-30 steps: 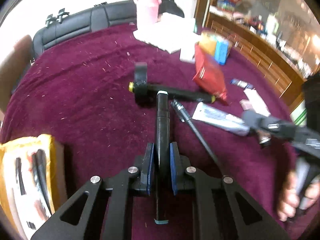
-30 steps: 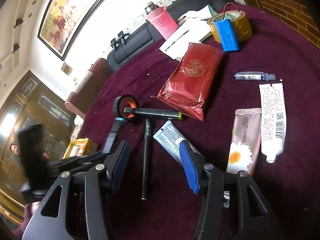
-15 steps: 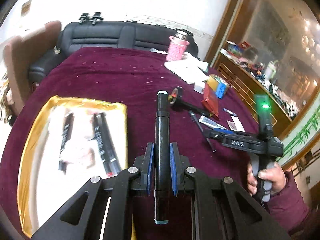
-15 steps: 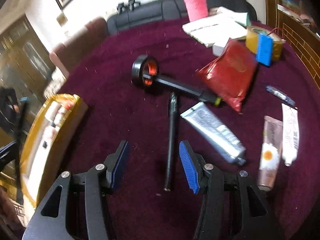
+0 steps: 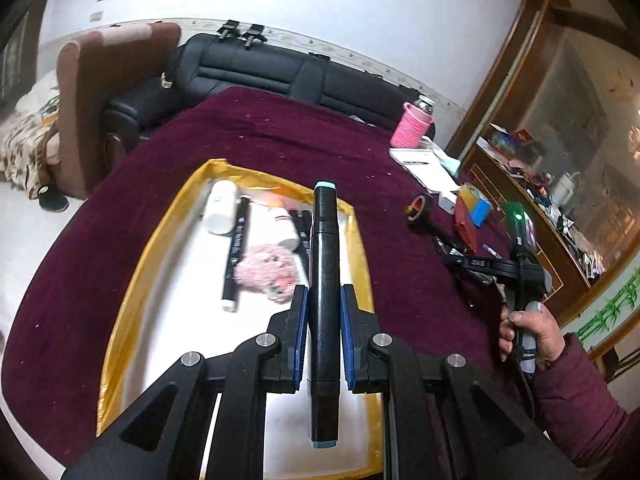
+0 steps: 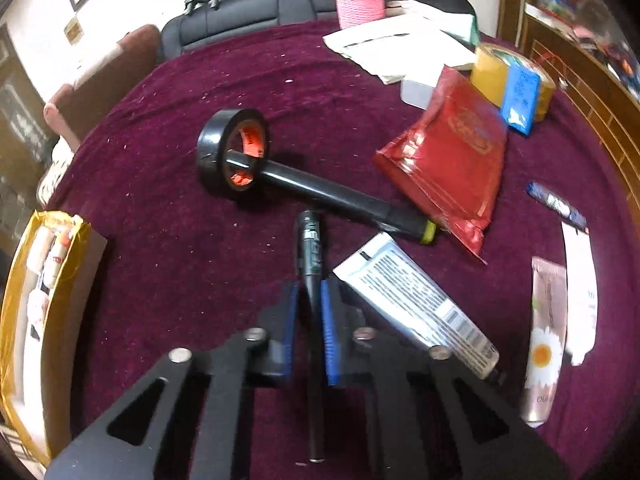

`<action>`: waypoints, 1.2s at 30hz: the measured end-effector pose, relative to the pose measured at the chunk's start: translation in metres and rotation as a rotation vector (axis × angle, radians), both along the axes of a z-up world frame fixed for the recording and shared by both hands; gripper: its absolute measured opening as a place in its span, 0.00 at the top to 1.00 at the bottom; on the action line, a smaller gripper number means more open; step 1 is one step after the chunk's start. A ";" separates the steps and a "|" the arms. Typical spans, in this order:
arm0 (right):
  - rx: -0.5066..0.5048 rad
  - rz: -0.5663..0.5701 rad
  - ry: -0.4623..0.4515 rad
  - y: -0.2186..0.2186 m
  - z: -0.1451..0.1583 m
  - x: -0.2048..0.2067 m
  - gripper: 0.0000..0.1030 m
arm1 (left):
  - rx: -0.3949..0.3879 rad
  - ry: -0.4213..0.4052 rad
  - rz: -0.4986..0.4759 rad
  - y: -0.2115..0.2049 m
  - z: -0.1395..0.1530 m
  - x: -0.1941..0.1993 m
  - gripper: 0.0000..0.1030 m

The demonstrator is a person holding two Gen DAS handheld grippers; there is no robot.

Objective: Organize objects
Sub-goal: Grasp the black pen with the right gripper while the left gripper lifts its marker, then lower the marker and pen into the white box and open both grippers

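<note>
- The left tongs (image 5: 323, 322) clamp a black marker (image 5: 325, 280) above the gold-rimmed tray (image 5: 160, 248).
- The right tongs (image 6: 310, 308) have just been closing and now pinch a thin black pen (image 6: 310, 248) lying on the maroon surface (image 6: 160, 240).

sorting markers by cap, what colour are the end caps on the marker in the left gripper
Light teal-blue at both ends of the black marker, clearest in the left wrist view.

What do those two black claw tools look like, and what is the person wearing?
Both the left gripper and the right gripper have black frames with triangular cut-outs, silver bolts and ribbed blue pads. The right one's grey handle carries a green light and a thin cable. The sleeve is maroon.
</note>
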State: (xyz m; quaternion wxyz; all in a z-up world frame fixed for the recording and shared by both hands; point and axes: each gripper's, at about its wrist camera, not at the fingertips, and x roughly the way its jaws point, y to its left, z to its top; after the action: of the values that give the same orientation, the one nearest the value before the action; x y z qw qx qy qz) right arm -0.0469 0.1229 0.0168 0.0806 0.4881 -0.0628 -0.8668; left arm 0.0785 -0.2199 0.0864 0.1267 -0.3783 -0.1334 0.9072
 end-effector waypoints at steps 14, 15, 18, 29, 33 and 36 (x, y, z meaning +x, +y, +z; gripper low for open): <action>-0.414 0.038 0.001 0.012 0.031 0.035 0.93 | -0.066 -0.027 0.069 -0.034 -0.002 0.004 0.88; -0.439 0.065 0.006 0.005 0.040 0.038 0.93 | -0.077 -0.035 0.072 -0.035 -0.003 0.001 0.88; -0.496 0.152 0.013 -0.024 0.061 0.044 0.93 | -0.121 -0.077 0.086 -0.040 -0.008 -0.014 0.88; -0.604 0.335 -0.191 -0.159 0.038 0.047 0.92 | -0.262 -0.236 0.064 -0.045 -0.046 -0.063 0.88; -0.609 0.365 -0.277 -0.200 0.013 0.050 0.92 | -0.299 -0.275 0.078 -0.048 -0.059 -0.072 0.88; -0.600 0.377 -0.312 -0.222 0.002 0.050 0.92 | -0.285 -0.264 0.076 -0.050 -0.060 -0.074 0.88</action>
State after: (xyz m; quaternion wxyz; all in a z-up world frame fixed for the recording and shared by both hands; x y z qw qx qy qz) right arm 0.0030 -0.0991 0.0187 0.3671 0.5717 -0.2342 -0.6954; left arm 0.0043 -0.2701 0.0263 0.0190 -0.5028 -0.0331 0.8635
